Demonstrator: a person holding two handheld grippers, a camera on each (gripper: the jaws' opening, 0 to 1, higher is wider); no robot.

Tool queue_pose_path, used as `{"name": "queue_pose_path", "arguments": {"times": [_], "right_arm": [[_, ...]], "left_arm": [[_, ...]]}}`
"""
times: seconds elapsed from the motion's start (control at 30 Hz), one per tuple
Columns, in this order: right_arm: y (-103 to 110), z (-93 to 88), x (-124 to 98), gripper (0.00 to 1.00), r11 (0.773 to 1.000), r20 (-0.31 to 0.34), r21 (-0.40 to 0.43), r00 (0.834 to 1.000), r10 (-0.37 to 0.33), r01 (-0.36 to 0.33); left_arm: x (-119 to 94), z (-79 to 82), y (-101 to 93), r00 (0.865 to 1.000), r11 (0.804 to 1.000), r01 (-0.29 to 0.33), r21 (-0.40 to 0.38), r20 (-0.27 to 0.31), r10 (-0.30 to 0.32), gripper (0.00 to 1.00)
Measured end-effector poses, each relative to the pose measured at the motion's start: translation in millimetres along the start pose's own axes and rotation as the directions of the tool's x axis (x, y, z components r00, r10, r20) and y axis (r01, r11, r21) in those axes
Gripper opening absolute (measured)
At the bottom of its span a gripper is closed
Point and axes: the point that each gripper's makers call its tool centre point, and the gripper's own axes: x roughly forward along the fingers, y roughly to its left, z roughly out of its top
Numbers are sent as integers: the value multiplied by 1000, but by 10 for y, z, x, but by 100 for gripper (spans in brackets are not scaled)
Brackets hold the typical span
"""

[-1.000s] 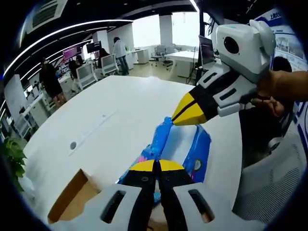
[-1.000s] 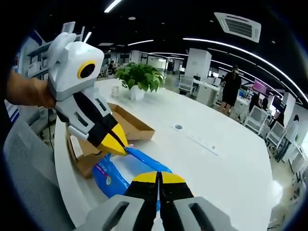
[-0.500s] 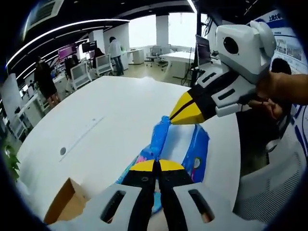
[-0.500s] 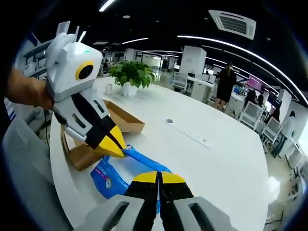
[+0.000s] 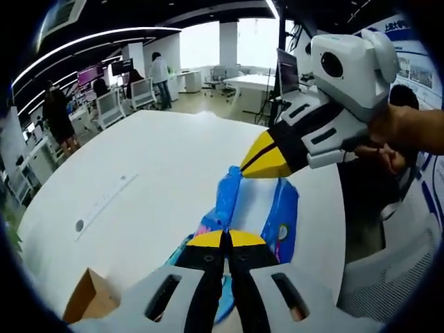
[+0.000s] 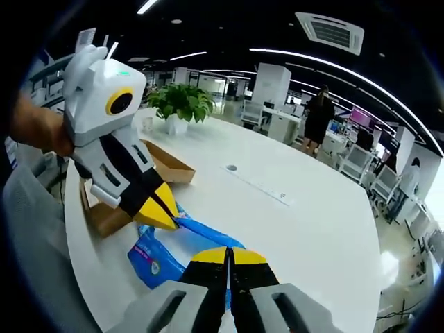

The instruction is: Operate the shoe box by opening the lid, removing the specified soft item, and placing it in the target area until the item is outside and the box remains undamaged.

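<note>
A soft blue plastic pack (image 5: 257, 208) with a white middle panel hangs stretched between my two grippers above the white table (image 5: 152, 180). My left gripper (image 5: 225, 239) is shut on its near end, and the right gripper (image 5: 244, 170) comes in from the right, shut on the far corner. In the right gripper view my right gripper (image 6: 227, 255) pinches the blue pack (image 6: 163, 250), while the left gripper (image 6: 165, 220) holds the other end. The open cardboard shoe box (image 6: 128, 201) lies behind it; one brown corner of the shoe box (image 5: 90, 298) shows low in the left gripper view.
A potted plant (image 6: 175, 107) stands on the table beyond the box. A cable port (image 5: 80, 225) and a thin slot (image 6: 260, 187) mark the tabletop. A mesh chair (image 5: 388, 277) sits at the table's edge. People stand among desks in the background.
Both views have slid across the table, away from the box: its corner has shrunk in the left gripper view and it sits further left in the right gripper view. Both grips hold unchanged.
</note>
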Motion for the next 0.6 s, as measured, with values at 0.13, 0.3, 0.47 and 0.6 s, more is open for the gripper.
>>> {"name": "queue_pose_path", "arguments": {"times": [0.13, 0.3, 0.47, 0.6], "right_arm": [[-60, -44, 18, 0, 1000, -2, 2, 1000, -9, 9], [-140, -97, 22, 0, 1000, -10, -1, 1000, -26, 26], [-226, -158, 9, 0, 999, -16, 8, 999, -41, 41], [-289, -219, 22, 0, 999, -27, 9, 998, -48, 48]], "left_arm": [[56, 11, -18, 1000, 1000, 7, 2, -2, -7, 0], [162, 39, -15, 1000, 1000, 17, -2, -3, -17, 0], [263, 82, -16, 1000, 1000, 31, -3, -1, -31, 0], [349, 96, -29, 999, 999, 46, -5, -3, -46, 0]]}}
